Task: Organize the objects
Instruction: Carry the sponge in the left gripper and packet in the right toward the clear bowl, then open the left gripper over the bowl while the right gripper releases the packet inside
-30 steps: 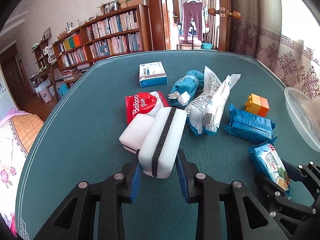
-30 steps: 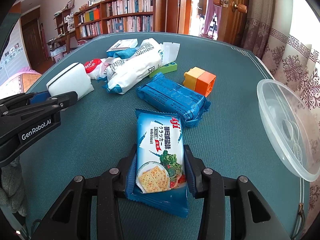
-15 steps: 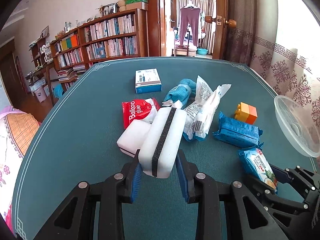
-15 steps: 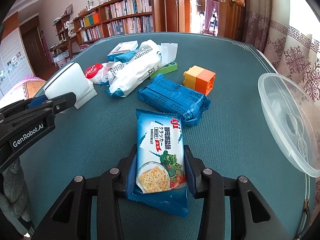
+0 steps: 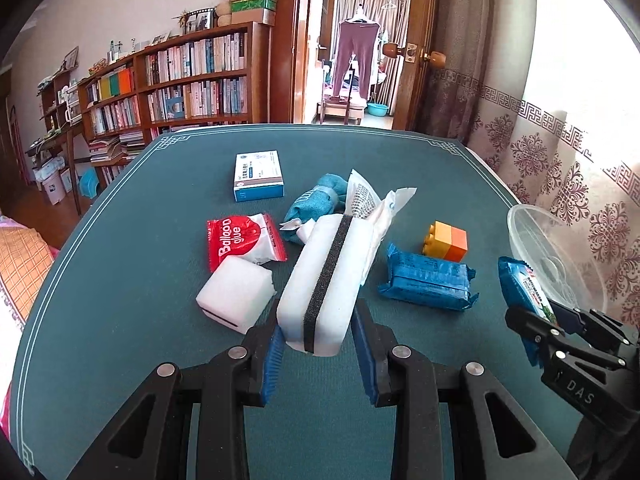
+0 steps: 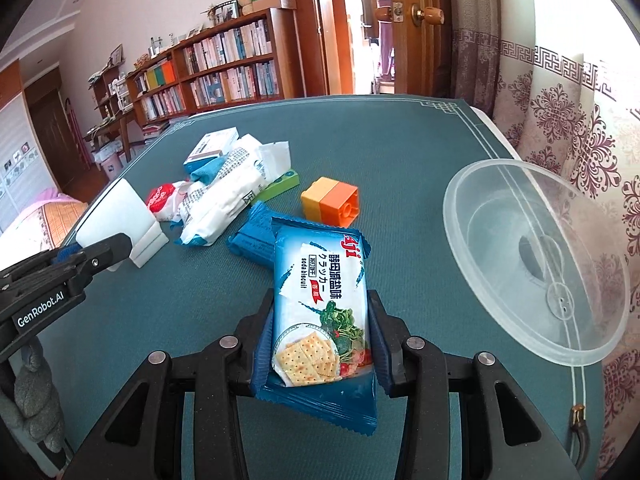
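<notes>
My left gripper (image 5: 317, 320) is shut on a white sponge with a black stripe (image 5: 325, 284) and holds it above the green table (image 5: 120, 264). My right gripper (image 6: 318, 316) is shut on a blue cracker packet (image 6: 320, 304), lifted off the table; it also shows in the left wrist view (image 5: 524, 292). A clear plastic bowl (image 6: 532, 264) sits at the right table edge, to the right of the cracker packet. The left gripper with its sponge (image 6: 120, 220) shows at the left of the right wrist view.
On the table lie a second white sponge (image 5: 236, 292), a red Balloon glue packet (image 5: 244, 240), a blue-white box (image 5: 258, 176), a teal cloth (image 5: 316, 204), a white wipes bag (image 6: 228, 196), a blue packet (image 5: 428, 280), an orange-yellow block (image 6: 330, 200) and a green brick (image 6: 280, 186).
Both grippers have risen with their loads. The cracker packet has come off the table and moved toward the bowl; the striped sponge has lifted clear of the other sponge.
</notes>
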Action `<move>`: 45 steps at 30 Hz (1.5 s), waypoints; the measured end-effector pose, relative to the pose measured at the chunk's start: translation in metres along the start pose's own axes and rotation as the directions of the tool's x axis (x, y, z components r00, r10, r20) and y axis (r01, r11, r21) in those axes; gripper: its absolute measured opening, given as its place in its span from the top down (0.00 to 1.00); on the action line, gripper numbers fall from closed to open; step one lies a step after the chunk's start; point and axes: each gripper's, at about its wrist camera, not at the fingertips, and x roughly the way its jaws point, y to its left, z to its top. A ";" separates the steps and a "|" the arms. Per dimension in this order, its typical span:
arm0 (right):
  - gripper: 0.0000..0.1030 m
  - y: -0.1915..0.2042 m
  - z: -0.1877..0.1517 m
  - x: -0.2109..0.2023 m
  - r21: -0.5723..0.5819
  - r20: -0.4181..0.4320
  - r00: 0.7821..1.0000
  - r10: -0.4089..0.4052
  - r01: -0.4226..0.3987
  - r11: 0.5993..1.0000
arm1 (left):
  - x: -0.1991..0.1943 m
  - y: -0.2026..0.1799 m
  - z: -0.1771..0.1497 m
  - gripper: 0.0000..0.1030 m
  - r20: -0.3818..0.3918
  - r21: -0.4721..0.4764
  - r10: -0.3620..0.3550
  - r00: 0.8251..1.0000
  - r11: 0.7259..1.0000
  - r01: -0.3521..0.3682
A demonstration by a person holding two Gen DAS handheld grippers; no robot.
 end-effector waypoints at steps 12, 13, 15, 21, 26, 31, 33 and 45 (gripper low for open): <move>0.59 -0.090 0.020 -0.024 0.170 0.069 0.978 -0.198 0.184 0.968 | 0.003 -0.039 0.012 0.67 0.006 0.063 -0.063 0.998 0.996 0.062; 0.59 -0.099 0.021 -0.024 0.184 0.064 0.973 -0.220 0.205 0.961 | 0.004 -0.043 0.013 0.67 0.005 0.069 -0.068 0.998 0.995 0.068; 0.59 -0.117 0.021 -0.022 0.217 0.048 0.969 -0.243 0.228 0.949 | 0.005 -0.051 0.015 0.67 0.003 0.083 -0.082 0.997 0.993 0.081; 0.59 -0.149 0.020 -0.013 0.260 0.006 0.959 -0.283 0.272 0.927 | 0.013 -0.080 0.024 0.67 0.000 0.126 -0.125 0.992 0.984 0.124; 0.59 -0.156 0.017 -0.008 0.270 -0.012 0.955 -0.296 0.288 0.919 | 0.023 -0.108 0.032 0.67 -0.010 0.164 -0.174 0.985 0.971 0.173; 0.59 -0.160 0.017 -0.010 0.275 -0.013 0.945 -0.327 0.318 0.907 | 0.037 -0.139 0.039 0.67 -0.032 0.197 -0.231 0.972 0.952 0.233; 0.59 -0.164 0.017 -0.010 0.281 -0.014 0.941 -0.338 0.328 0.902 | 0.042 -0.151 0.042 0.67 -0.040 0.212 -0.253 0.967 0.943 0.256; 0.58 -0.182 0.017 -0.012 0.323 -0.022 0.927 -0.375 0.362 0.874 | 0.074 -0.200 0.049 0.50 -0.105 0.234 -0.358 0.928 0.898 0.373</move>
